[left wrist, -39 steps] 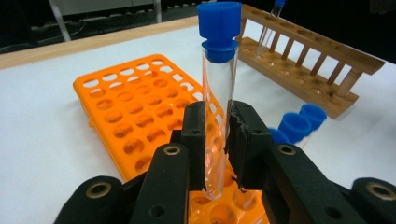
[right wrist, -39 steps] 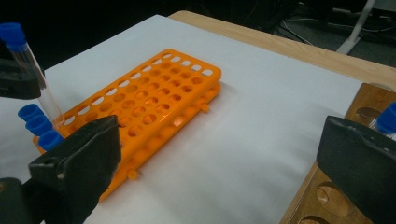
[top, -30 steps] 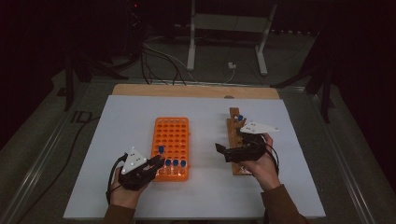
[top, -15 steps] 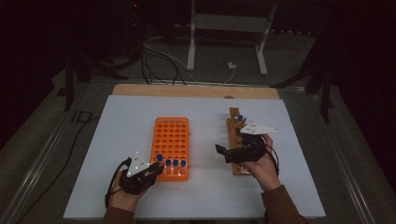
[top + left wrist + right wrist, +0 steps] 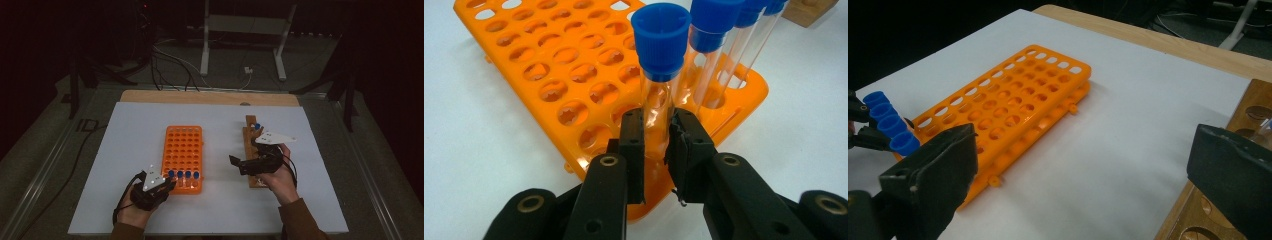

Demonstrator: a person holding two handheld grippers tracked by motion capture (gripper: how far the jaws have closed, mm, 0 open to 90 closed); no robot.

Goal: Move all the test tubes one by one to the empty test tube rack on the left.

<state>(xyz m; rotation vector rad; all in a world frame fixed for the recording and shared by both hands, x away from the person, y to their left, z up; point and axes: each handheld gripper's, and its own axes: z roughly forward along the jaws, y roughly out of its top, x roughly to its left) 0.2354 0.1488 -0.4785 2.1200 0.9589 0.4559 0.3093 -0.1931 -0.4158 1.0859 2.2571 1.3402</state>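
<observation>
Down at the near left corner of the orange tube rack (image 5: 183, 157), the left hand-held gripper (image 5: 656, 150) pinches a clear test tube (image 5: 655, 102) with a blue screw cap; both black pads press on the glass just below the cap. The tube stands upright in a hole of the rack's nearest row, at the left end of a line of four blue-capped tubes (image 5: 183, 174). In the left gripper view the other three tubes (image 5: 719, 50) rise right behind the held one. The rack lies flat on the white surface (image 5: 125, 145), most of its holes bare.

The right hand-held gripper (image 5: 240, 164) hovers with its jaws spread wide and nothing between them, above the white surface just left of a wooden tube holder (image 5: 248, 135). That holder lies right of the rack, well apart from it, with one blue-capped tube (image 5: 257, 127) standing near its far end. In the right gripper view, the holder's round holes (image 5: 1195, 232) show at the lower right edge.
</observation>
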